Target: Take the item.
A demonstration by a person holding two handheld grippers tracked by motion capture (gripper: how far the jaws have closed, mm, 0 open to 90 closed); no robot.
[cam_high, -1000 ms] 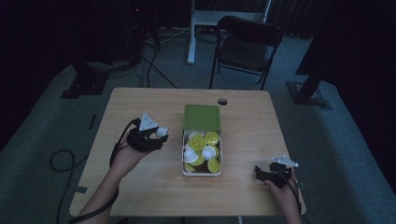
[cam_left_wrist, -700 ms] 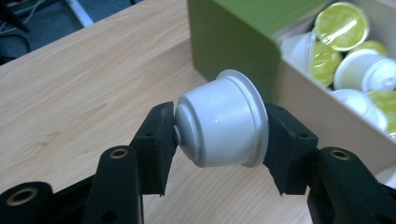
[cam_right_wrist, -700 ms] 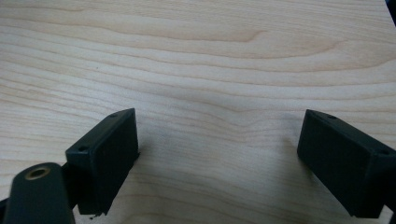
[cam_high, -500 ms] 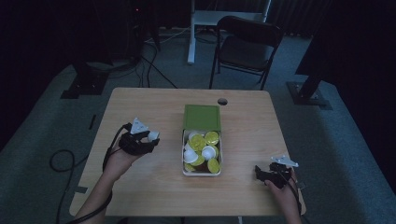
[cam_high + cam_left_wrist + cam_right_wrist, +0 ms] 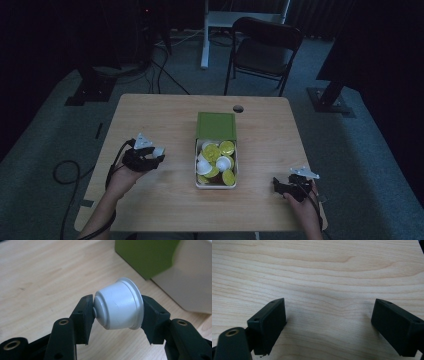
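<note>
Left gripper view, white ridged capsule [image 5: 118,306] lying sideways, clamped in left claw [image 5: 117,312], right claw [image 5: 329,325] spread wide, empty.

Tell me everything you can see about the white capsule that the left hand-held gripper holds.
The capsule is a small white cup, plastic by its look, matte and smooth, with a stepped narrow base and a wider flat rim. It lies on its side, clamped end to end: one jaw of the left hand-held gripper presses the base, the other the rim. It is held above the bare wooden table, touching nothing else, left of the open green box.
</note>
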